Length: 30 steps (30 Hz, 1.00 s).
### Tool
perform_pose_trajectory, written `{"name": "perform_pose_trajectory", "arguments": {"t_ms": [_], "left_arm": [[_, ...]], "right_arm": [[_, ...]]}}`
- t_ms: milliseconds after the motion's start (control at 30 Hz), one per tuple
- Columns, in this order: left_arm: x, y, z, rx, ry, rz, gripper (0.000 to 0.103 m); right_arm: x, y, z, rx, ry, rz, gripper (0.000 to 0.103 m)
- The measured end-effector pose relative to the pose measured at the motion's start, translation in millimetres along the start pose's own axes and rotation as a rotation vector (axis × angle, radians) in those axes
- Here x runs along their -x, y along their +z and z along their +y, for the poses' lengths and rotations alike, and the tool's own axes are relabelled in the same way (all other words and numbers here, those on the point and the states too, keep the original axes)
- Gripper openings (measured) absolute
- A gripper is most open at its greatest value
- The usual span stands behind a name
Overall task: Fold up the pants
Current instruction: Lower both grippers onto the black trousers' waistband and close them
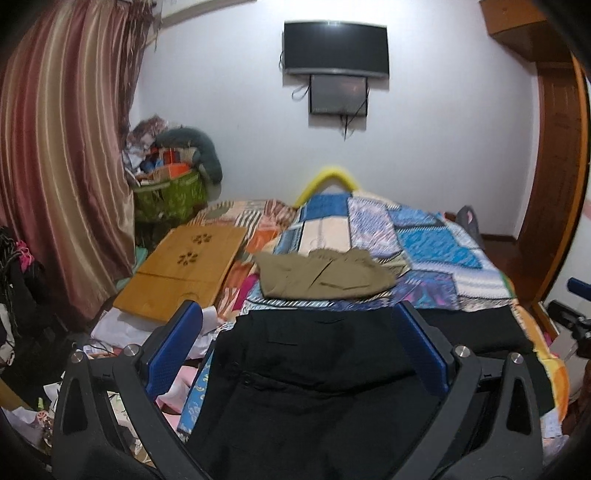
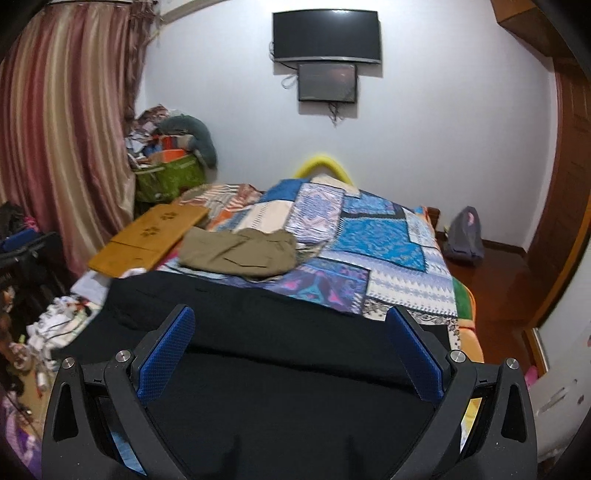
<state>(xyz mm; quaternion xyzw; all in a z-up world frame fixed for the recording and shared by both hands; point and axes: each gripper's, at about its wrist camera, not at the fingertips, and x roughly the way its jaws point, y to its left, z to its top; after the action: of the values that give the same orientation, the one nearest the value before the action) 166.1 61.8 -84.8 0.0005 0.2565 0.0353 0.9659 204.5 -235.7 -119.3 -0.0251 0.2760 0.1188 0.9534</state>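
Black pants (image 1: 314, 369) across bed's near edge

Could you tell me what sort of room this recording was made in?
Most likely a bedroom: a bed under a blue patchwork quilt, striped pink curtains, and a black wall-mounted television.

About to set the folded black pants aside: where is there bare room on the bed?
Free: the patchwork quilt right of the khaki pants, toward the far edge. Crowded: the left side, with the wooden lap tray and clutter.
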Motion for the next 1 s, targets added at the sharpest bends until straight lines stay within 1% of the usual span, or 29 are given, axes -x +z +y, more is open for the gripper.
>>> {"name": "perform_pose_trajectory", "arguments": {"t_ms": [67, 133, 167, 267, 300, 500, 567, 600, 633, 700, 767, 867, 900, 967, 1000], "left_arm": [[-28.4, -0.2, 10.1, -0.010, 0.015, 0.038, 0.103], [-54.2, -1.8, 18.9, -0.026, 0.024, 0.069, 0.103], [-64.0, -2.7, 21.0, -0.032, 0.028, 0.082, 0.103], [-105.9, -6.8, 34.4, -0.026, 0.028, 0.153, 0.103], [-126.4, -9.1, 41.7, -0.011, 0.020, 0.195, 0.103], [-208.8, -24.6, 70.3, 0.058, 0.031, 0.368, 0.103], [-231.6, -30.8, 78.4, 0.077, 0.034, 0.420, 0.097], [-247.5, -34.7, 83.2, 0.088, 0.035, 0.460, 0.092], [-256.4, -36.3, 85.7, 0.092, 0.035, 0.483, 0.089], [-278.2, -40.8, 93.7, 0.113, 0.027, 0.533, 0.089], [-289.7, -43.6, 99.3, 0.133, 0.019, 0.561, 0.089], [-311.6, -47.3, 108.1, 0.180, -0.019, 0.616, 0.087], [-320.6, -49.6, 110.3, 0.195, -0.034, 0.639, 0.086], [-328.5, -52.5, 110.7, 0.209, -0.049, 0.667, 0.081], [-334.6, -54.9, 111.4, 0.219, -0.061, 0.689, 0.075]], "right_arm": [[-10.9, -2.4, -5.6, 0.040, 0.002, 0.007, 0.103], [-23.8, -2.9, -11.2, 0.074, -0.036, 0.029, 0.103], [-30.6, -1.9, -14.7, 0.081, -0.041, 0.040, 0.103], [-53.5, 1.5, -29.0, 0.060, -0.026, 0.098, 0.103], [-62.0, 2.4, -35.5, 0.045, -0.016, 0.122, 0.103], [-112.8, 1.7, -63.9, 0.013, -0.060, 0.218, 0.103], [-130.0, 1.2, -69.8, 0.010, -0.056, 0.248, 0.103], [-137.1, -0.3, -72.1, 0.010, -0.052, 0.263, 0.103], [-147.5, -0.9, -74.8, 0.012, -0.046, 0.282, 0.103], [-165.2, -0.9, -78.2, 0.020, -0.028, 0.311, 0.103], [-181.7, -1.2, -79.7, 0.037, 0.003, 0.338, 0.101], [-205.7, -0.5, -78.2, 0.062, 0.056, 0.383, 0.100], [-213.1, -0.5, -76.9, 0.073, 0.070, 0.396, 0.099], [-227.3, -0.5, -73.4, 0.099, 0.092, 0.423, 0.092], [-233.4, -1.0, -71.7, 0.111, 0.103, 0.438, 0.089]]}}
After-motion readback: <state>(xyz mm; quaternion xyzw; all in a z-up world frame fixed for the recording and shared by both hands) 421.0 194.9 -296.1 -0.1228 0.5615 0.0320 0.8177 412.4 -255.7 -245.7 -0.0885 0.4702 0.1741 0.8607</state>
